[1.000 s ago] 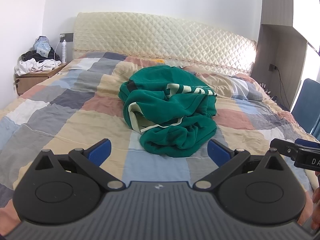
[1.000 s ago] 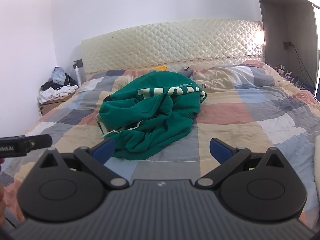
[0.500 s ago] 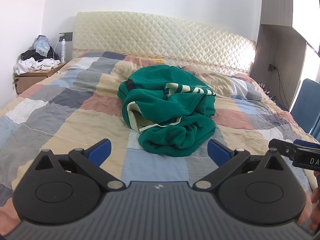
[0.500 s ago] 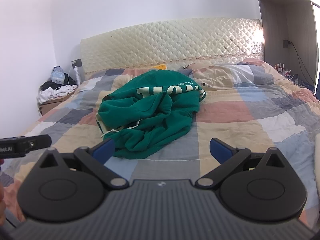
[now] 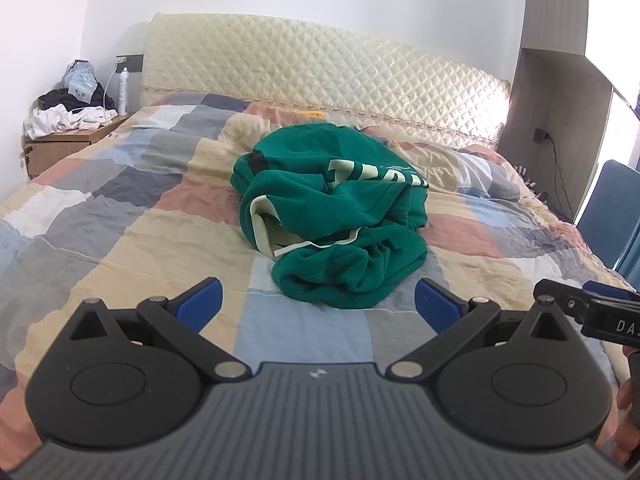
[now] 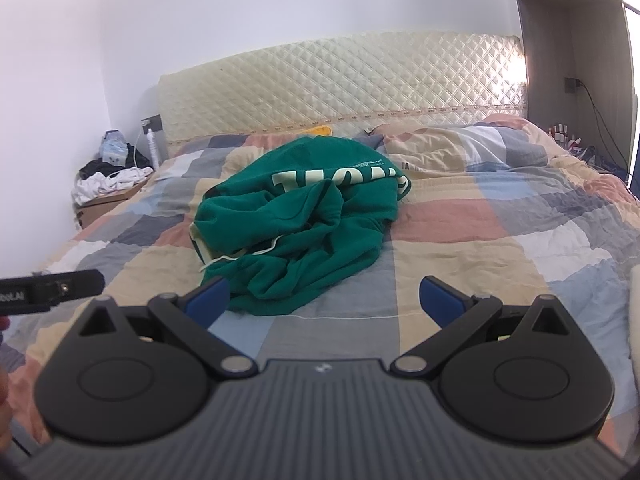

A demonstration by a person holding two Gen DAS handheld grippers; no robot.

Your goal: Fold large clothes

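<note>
Left wrist view: left gripper (image 5: 316, 302) with jaws spread wide, empty, above patchwork quilt (image 5: 120, 216). Green sweatshirt (image 5: 332, 216) crumpled in heap mid-bed, just ahead. Nightstand (image 5: 68, 142) far left.

Right wrist view: right gripper (image 6: 324, 300) likewise released, grasping nothing. Sweatshirt (image 6: 300, 220) ahead, slightly left, near left fingertip (image 6: 210, 298).

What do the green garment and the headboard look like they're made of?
Green sweatshirt: looks like soft matte fleece or cotton knit, with a fuzzy surface and thick rounded folds. Headboard: cream diamond-quilted covering with a slight sheen, possibly faux leather or satin fabric; cannot tell which.
</note>
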